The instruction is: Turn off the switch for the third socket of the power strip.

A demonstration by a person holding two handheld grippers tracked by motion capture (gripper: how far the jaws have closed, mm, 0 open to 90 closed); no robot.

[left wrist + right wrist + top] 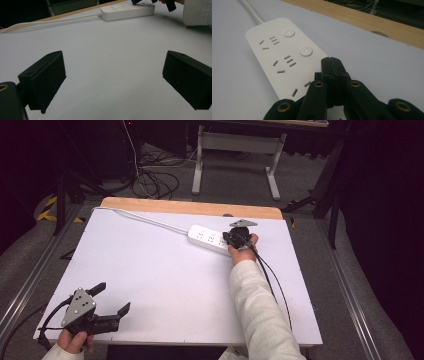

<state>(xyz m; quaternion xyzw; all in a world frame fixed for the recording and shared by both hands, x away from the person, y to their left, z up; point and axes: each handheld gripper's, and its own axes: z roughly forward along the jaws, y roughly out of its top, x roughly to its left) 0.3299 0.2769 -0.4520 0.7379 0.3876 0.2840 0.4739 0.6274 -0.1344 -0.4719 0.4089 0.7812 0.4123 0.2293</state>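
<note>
so the white power strip [209,239] is lying flat near the far edge of the counter [150,270], its cord [145,219] trailing off toward the far left corner. the right gripper [235,238] is over the strip's near-right end, jaws pressed completely together with nothing between them, tips right above the third socket. the left gripper [111,298] is well apart at the near left corner, jaws spread wide, holding nothing.

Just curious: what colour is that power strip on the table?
White power strip, with round white buttons; clearest in the right gripper view.
</note>
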